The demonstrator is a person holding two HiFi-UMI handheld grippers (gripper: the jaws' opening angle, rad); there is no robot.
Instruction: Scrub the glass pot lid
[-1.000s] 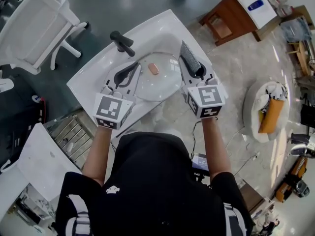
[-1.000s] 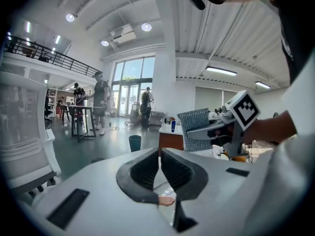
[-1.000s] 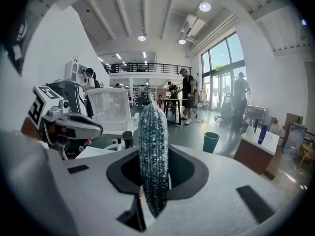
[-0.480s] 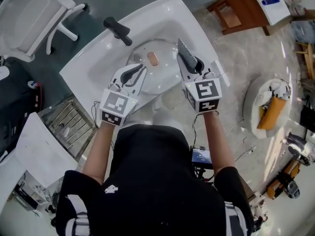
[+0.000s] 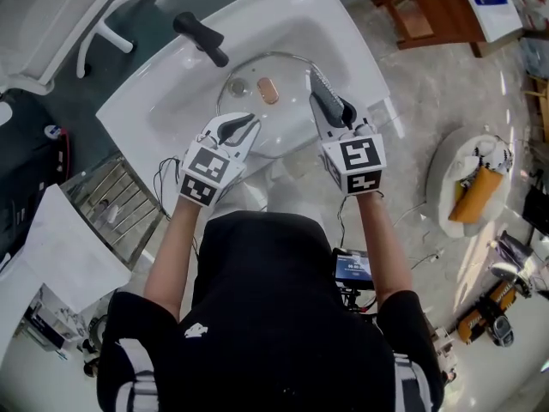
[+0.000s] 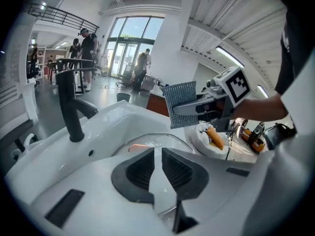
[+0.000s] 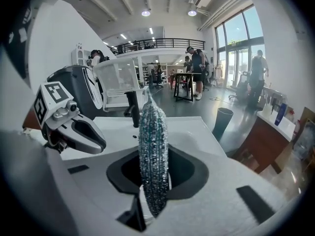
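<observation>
The glass pot lid [image 5: 279,123] lies in the white sink [image 5: 171,101], its copper knob [image 5: 268,90] up. My left gripper [image 5: 233,128] hovers over the lid's near-left part, shut, with nothing between its pads. In the left gripper view the jaws [image 6: 157,154] stand together above the lid [image 6: 147,142]. My right gripper [image 5: 333,114] is shut on a silver scrub pad [image 5: 321,91], held on edge above the lid's right rim. The pad [image 7: 153,156] stands upright between that gripper's pads and hides the lid behind it.
A black faucet [image 5: 197,37] stands at the sink's far left. A white chair [image 5: 51,15], a wire rack [image 5: 116,213] and a wooden table [image 5: 429,15] surround the sink. A white round stand with an orange object [image 5: 472,187] sits at the right. People stand far off.
The head view has shifted, so the sink sits higher in the picture. Both grippers have drawn slightly toward the sink's near edge relative to the lid. The right still holds the pad.
</observation>
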